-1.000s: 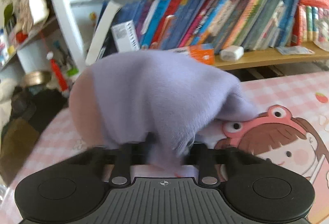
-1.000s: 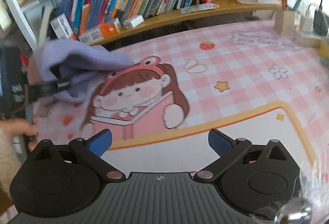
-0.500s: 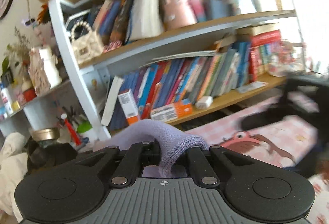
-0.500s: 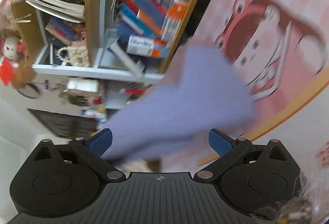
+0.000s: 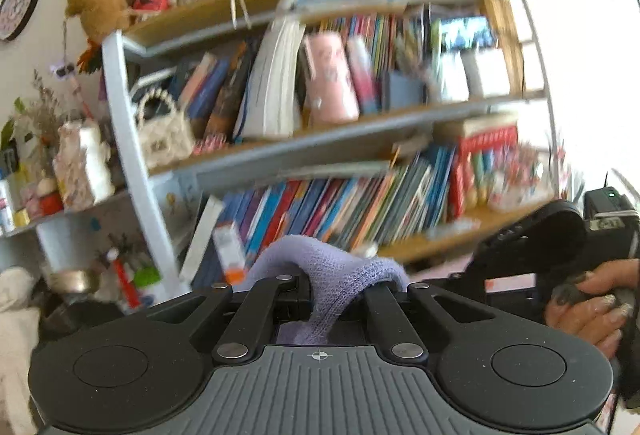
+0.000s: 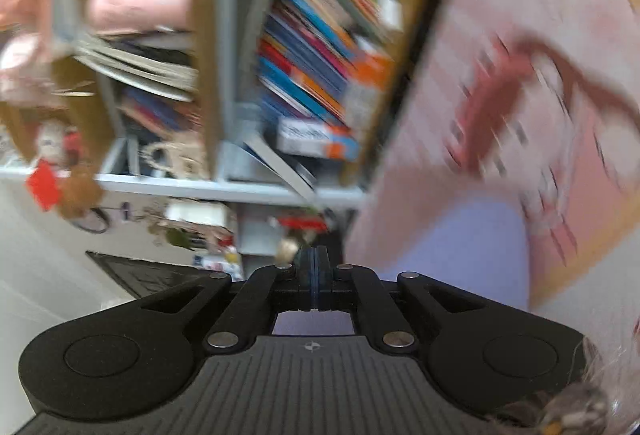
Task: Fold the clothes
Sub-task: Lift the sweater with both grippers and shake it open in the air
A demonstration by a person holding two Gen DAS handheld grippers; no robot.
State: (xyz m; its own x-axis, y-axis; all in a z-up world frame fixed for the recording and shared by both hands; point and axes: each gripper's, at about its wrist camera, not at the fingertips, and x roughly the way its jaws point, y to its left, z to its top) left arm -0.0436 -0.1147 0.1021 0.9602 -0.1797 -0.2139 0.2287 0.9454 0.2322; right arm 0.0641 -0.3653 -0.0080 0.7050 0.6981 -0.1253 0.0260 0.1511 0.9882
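Observation:
A lavender knit garment (image 5: 320,275) bulges up between the fingers of my left gripper (image 5: 332,291), which is shut on a fold of it and held up facing the bookshelf. In the right wrist view the same garment (image 6: 460,255) hangs below and to the right of my right gripper (image 6: 315,275). Its blue pads are pressed together, and lavender cloth shows through the gap just behind them. The view is rolled sideways and blurred. The right gripper's black body (image 5: 532,247) shows at the far right of the left wrist view, held by a hand (image 5: 588,299).
A tall bookshelf (image 5: 360,139) packed with books, plush toys and a small bag stands straight ahead. The pink checked table mat with a cartoon girl (image 6: 520,95) lies at the right of the right wrist view. A cluttered side shelf (image 5: 60,175) is at the left.
The left gripper has lifted the garment from the mat and tilted up toward the shelves. The right gripper rolled sideways, came to the garment and went from open to shut.

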